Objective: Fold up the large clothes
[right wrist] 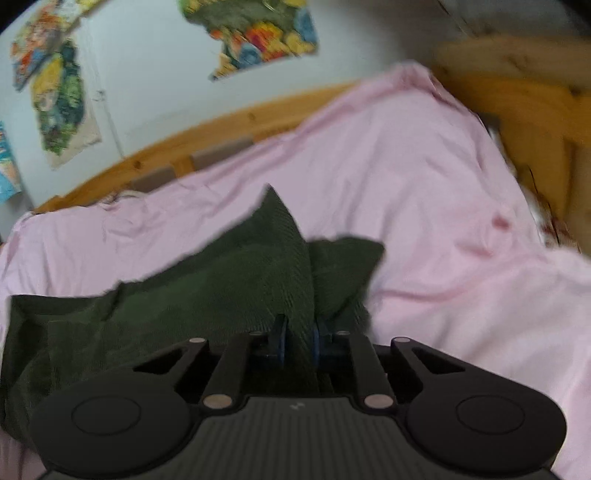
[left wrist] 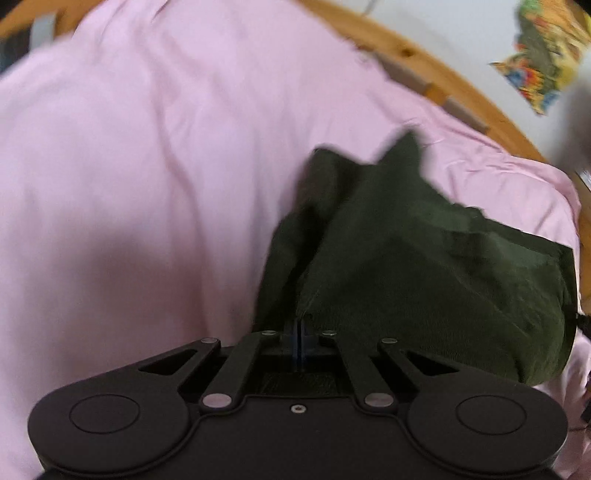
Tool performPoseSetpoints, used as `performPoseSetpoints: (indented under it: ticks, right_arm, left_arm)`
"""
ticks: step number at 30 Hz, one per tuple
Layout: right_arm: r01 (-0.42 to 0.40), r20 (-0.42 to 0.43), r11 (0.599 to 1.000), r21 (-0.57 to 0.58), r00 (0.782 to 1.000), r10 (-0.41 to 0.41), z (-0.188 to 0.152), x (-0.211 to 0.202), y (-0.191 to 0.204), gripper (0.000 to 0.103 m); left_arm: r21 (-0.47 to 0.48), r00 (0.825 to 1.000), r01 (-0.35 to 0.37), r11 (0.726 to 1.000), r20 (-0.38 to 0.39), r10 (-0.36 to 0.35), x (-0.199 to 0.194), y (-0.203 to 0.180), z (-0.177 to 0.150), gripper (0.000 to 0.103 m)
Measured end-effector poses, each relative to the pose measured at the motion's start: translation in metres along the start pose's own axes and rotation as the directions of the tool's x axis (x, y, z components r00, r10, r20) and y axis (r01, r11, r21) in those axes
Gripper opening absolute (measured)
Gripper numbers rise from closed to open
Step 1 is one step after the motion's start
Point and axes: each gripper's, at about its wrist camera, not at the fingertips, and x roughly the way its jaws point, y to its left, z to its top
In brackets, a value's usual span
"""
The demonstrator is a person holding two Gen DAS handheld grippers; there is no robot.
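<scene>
Dark green garment point(left wrist: 424, 258) bunched and lifted above pink bed point(left wrist: 129, 166). Left claw point(left wrist: 298, 332) clenched on a thin edge; right claw point(right wrist: 297, 338) grasping a thick fold of the same cloth. No tidy fold visible. Judged early: spreading, folding and laying flat remain.

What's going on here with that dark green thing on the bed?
A person is working with two handheld grippers to fold a dark green garment over a bed covered by a pink sheet. The left gripper is clamped shut on one part of the fabric, and the right gripper pinches a thicker bunch of it between its blue pads. The cloth looks bunched between them, not yet a neat fold. A wooden bed frame runs behind, under colourful posters on the wall.
</scene>
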Motion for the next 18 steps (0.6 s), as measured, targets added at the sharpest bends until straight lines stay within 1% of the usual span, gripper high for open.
performPoseSetpoints:
  ticks: [2, 3, 4, 6, 7, 8, 9, 10, 11, 12, 13, 14, 15, 16, 17, 18]
  right_arm:
    - [0.012, -0.012, 1.0, 0.028, 1.0, -0.012, -0.003, 0.004, -0.005, 0.016]
    - [0.023, -0.016, 0.999, 0.025, 1.0, -0.022, -0.004, 0.005, -0.004, 0.021]
    - [0.055, -0.006, 0.998, -0.01, 0.998, -0.056, -0.004, 0.003, 0.002, 0.03]
    - [0.117, 0.066, 0.985, -0.123, 0.992, -0.11, -0.004, -0.008, 0.021, 0.047]
    - [0.119, 0.1, 0.977, -0.175, 0.99, -0.102, -0.003, -0.014, 0.03, 0.056]
    - [0.097, 0.123, 0.968, -0.231, 0.99, -0.07, -0.001, -0.019, 0.04, 0.063]
    - [0.082, 0.139, 0.955, -0.285, 0.989, -0.043, 0.001, -0.021, 0.05, 0.076]
    - [0.082, 0.158, 0.935, -0.345, 0.987, -0.029, 0.003, -0.022, 0.062, 0.086]
    - [0.081, 0.175, 0.91, -0.407, 0.984, -0.009, 0.004, -0.02, 0.076, 0.088]
    - [0.056, 0.177, 0.885, -0.462, 0.984, 0.03, 0.006, -0.017, 0.089, 0.089]
    - [0.003, 0.149, 0.861, -0.509, 0.985, 0.085, 0.006, -0.011, 0.101, 0.093]
    - [-0.078, 0.089, 0.837, -0.541, 0.985, 0.15, 0.007, -0.002, 0.115, 0.095]
    - [-0.155, 0.024, 0.82, -0.55, 0.979, 0.201, 0.008, 0.009, 0.126, 0.095]
    - [-0.216, -0.032, 0.81, -0.546, 0.971, 0.238, 0.008, 0.023, 0.137, 0.095]
    - [-0.256, -0.072, 0.805, -0.536, 0.963, 0.259, 0.009, 0.035, 0.145, 0.095]
    - [-0.298, -0.114, 0.8, -0.52, 0.953, 0.28, 0.011, 0.047, 0.152, 0.095]
  left_arm:
    - [-0.014, 1.0, 0.002, 1.0, -0.016, -0.003, 0.002, 0.003, 0.0, 0.0]
    - [0.003, 1.0, -0.001, 1.0, -0.017, 0.001, 0.002, 0.0, 0.001, 0.0]
    - [0.046, 1.0, -0.006, 0.999, -0.015, 0.007, 0.0, -0.004, 0.003, 0.003]
    - [0.141, 1.0, -0.029, 0.99, 0.001, 0.03, -0.005, -0.016, 0.008, 0.018]
    - [0.18, 0.999, -0.047, 0.983, 0.02, 0.044, -0.009, -0.022, 0.011, 0.03]
    - [0.226, 0.998, -0.055, 0.973, 0.05, 0.045, -0.012, -0.03, 0.014, 0.043]
    - [0.272, 0.997, -0.053, 0.961, 0.076, 0.034, -0.015, -0.037, 0.017, 0.05]
    - [0.315, 0.995, -0.051, 0.948, 0.102, 0.019, -0.017, -0.045, 0.019, 0.063]
    - [0.344, 0.993, -0.055, 0.937, 0.121, 0.014, -0.018, -0.051, 0.021, 0.071]
    - [0.372, 0.991, -0.063, 0.926, 0.136, 0.013, -0.015, -0.059, 0.024, 0.071]
    - [0.399, 0.989, -0.078, 0.914, 0.146, 0.02, -0.009, -0.067, 0.028, 0.071]
    - [0.414, 0.987, -0.099, 0.905, 0.154, 0.037, -0.004, -0.071, 0.032, 0.067]
    - [0.418, 0.985, -0.128, 0.899, 0.162, 0.065, 0.005, -0.077, 0.037, 0.063]
    - [0.411, 0.982, -0.154, 0.899, 0.162, 0.094, 0.014, -0.08, 0.043, 0.045]
    - [0.394, 0.981, -0.168, 0.904, 0.154, 0.115, 0.022, -0.08, 0.048, 0.02]
    - [0.362, 0.981, -0.175, 0.916, 0.144, 0.131, 0.026, -0.075, 0.053, 0.011]
